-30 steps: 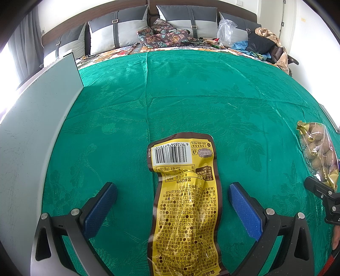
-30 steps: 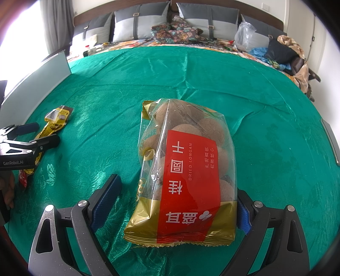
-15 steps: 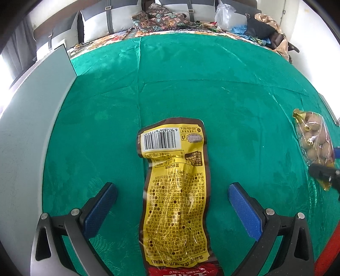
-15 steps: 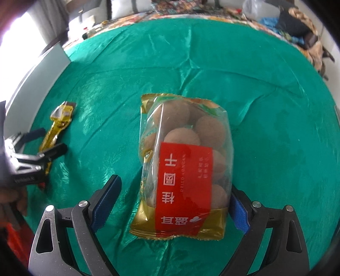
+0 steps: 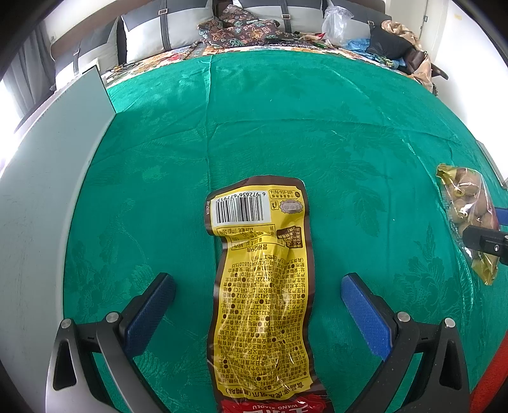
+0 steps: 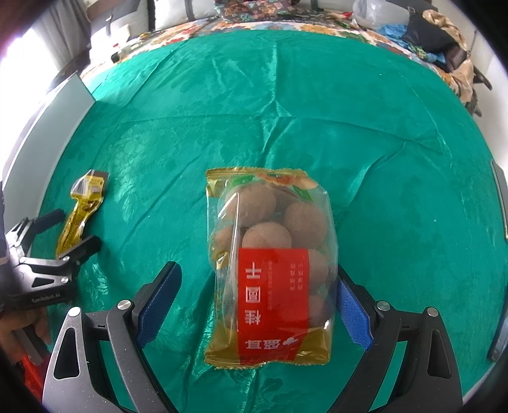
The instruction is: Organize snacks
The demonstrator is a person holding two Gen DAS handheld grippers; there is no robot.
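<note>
A long yellow and brown snack packet point(image 5: 262, 286) lies back side up on the green cloth, between the fingers of my left gripper point(image 5: 257, 289), which is open and not touching it. A clear bag of dried longans with a red label point(image 6: 273, 263) lies flat between the fingers of my right gripper point(image 6: 258, 286), which is open around it. The right blue pad point(image 6: 352, 314) is close to the bag's edge. In the right wrist view the yellow packet point(image 6: 81, 209) and the left gripper point(image 6: 57, 251) show at the left. The longan bag point(image 5: 470, 216) shows at the right edge of the left wrist view.
The green cloth point(image 5: 285, 127) covers a bed. A pale grey panel point(image 5: 41, 190) stands along the left side. Pillows point(image 5: 177, 25), a patterned cloth point(image 5: 241, 28) and bags point(image 5: 387, 41) lie at the far headboard end.
Both grippers have drawn back and risen a little, so each snack sits further forward between the fingers. Both stay open and the snacks have not moved on the cloth.
</note>
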